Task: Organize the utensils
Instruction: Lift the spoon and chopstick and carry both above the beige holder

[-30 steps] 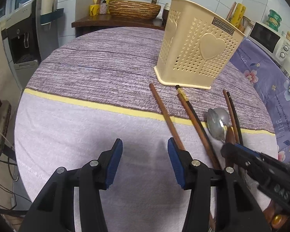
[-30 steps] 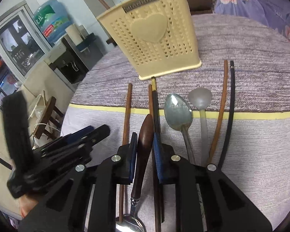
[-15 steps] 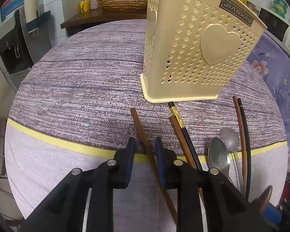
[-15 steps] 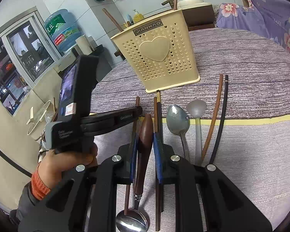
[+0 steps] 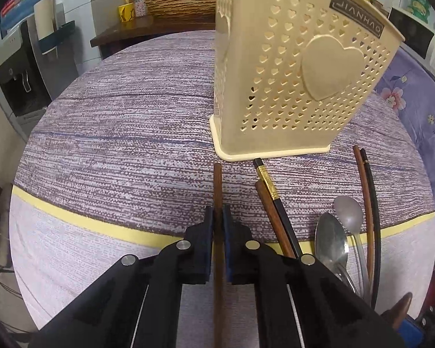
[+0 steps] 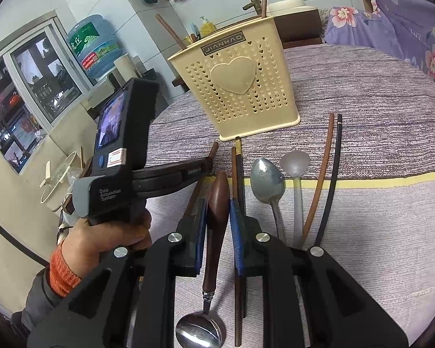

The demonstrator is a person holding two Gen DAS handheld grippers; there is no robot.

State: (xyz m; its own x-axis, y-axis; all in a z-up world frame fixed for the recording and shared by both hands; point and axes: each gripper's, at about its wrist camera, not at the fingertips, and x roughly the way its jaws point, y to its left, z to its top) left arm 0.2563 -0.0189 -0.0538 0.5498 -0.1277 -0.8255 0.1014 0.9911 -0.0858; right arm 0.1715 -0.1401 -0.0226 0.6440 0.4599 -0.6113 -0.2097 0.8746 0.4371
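A cream perforated utensil holder [image 5: 298, 84] [image 6: 240, 84] stands on the round table, with chopsticks sticking out of it. My left gripper [image 5: 217, 217] is shut on a brown chopstick [image 5: 217, 185] that lies on the cloth just in front of the holder. My right gripper [image 6: 218, 206] is shut on the brown wooden handle of a spoon [image 6: 216, 217], bowl end toward the camera [image 6: 198, 332], held a little above the table. A brown and a black chopstick [image 5: 275, 211], two spoons [image 5: 333, 240] and another chopstick pair [image 5: 368, 203] lie on the cloth to the right.
The table has a purple striped cloth [image 5: 130, 133] with a yellow band. The left gripper's handle and the person's hand [image 6: 110, 232] fill the left of the right wrist view. A water dispenser [image 5: 17, 72], a side shelf with a woven basket [image 5: 179, 0] and a microwave [image 5: 423, 40] surround the table.
My left gripper moved forward toward the holder and closed from open onto the brown chopstick. My right gripper rose slightly, still holding the spoon.
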